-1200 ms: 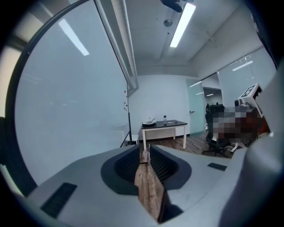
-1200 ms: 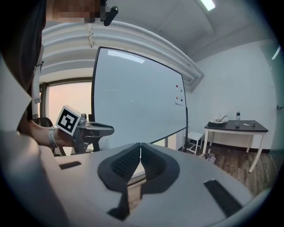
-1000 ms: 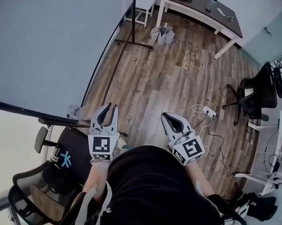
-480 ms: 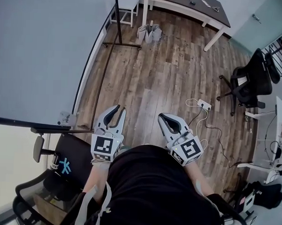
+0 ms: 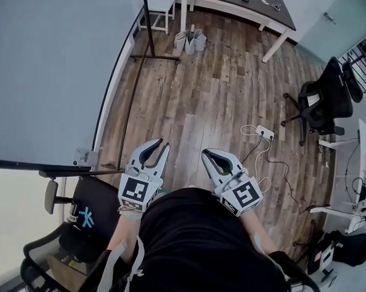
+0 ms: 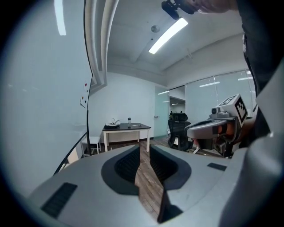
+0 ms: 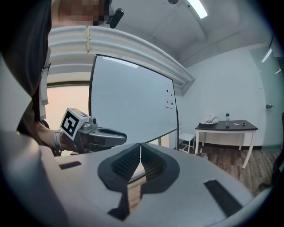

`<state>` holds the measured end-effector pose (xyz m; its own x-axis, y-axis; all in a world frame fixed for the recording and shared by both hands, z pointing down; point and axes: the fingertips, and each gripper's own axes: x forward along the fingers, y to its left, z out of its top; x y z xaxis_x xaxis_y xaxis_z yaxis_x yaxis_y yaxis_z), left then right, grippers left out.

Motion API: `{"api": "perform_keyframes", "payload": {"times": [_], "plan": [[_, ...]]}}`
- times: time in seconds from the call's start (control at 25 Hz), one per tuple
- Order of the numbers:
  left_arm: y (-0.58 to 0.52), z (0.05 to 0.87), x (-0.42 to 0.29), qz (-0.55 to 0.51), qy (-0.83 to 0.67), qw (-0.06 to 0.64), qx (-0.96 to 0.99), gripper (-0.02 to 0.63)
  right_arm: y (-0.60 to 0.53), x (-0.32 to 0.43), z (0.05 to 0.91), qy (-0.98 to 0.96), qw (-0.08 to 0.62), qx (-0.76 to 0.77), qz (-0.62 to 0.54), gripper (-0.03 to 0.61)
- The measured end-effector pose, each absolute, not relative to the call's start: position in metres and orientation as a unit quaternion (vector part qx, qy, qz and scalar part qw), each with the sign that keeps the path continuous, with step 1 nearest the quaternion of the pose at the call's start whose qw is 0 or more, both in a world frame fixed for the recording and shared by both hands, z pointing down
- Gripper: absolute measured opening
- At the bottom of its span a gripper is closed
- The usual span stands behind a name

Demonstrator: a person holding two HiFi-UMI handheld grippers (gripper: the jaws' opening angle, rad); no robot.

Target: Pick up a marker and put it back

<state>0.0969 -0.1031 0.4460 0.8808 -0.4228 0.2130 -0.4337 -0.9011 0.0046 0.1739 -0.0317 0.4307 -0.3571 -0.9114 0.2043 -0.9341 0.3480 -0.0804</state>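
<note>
No marker shows in any view. In the head view my left gripper (image 5: 157,147) hangs over the wooden floor (image 5: 202,101) beside the big whiteboard (image 5: 54,66). Its jaws stand apart with only floor between them. In the left gripper view its gap (image 6: 144,150) frames bare floorboards, with the right gripper (image 6: 208,128) off to the right. My right gripper (image 5: 208,155) is beside it, fingertips touching and nothing held. In the right gripper view its tips (image 7: 140,145) meet in front of the whiteboard (image 7: 133,111), and the left gripper (image 7: 102,135) shows at left.
A small grey object (image 5: 84,157) sits at the whiteboard's lower edge. A black chair (image 5: 78,216) stands at lower left. Far off are a dark-topped table (image 5: 236,3), a white stool (image 5: 158,4) and some bags (image 5: 190,39). An office chair (image 5: 325,99) and a power strip (image 5: 264,132) are at right.
The left gripper has swung rightward, away from the whiteboard, and its tips now lean toward the right gripper. The right gripper has barely shifted. The head view has drifted.
</note>
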Motion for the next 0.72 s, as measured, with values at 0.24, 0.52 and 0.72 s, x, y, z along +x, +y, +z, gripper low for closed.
{"api": "perform_keyframes", "payload": {"times": [0.24,0.52,0.72], "plan": [[-0.101,0.44,0.1,0.095,-0.201,0.026,0.975,0.069,-0.034,0.171,0.429,-0.818,0.071,0.564,0.083,0.017],[-0.11,0.441,0.088,0.092,-0.204,0.029,0.974,0.069,-0.041,0.163,0.43,-0.817,0.074,0.565,0.086,0.017],[-0.117,0.441,0.077,0.09,-0.212,0.031,0.973,0.064,-0.047,0.154,0.43,-0.82,0.079,0.561,0.085,0.017]]}}
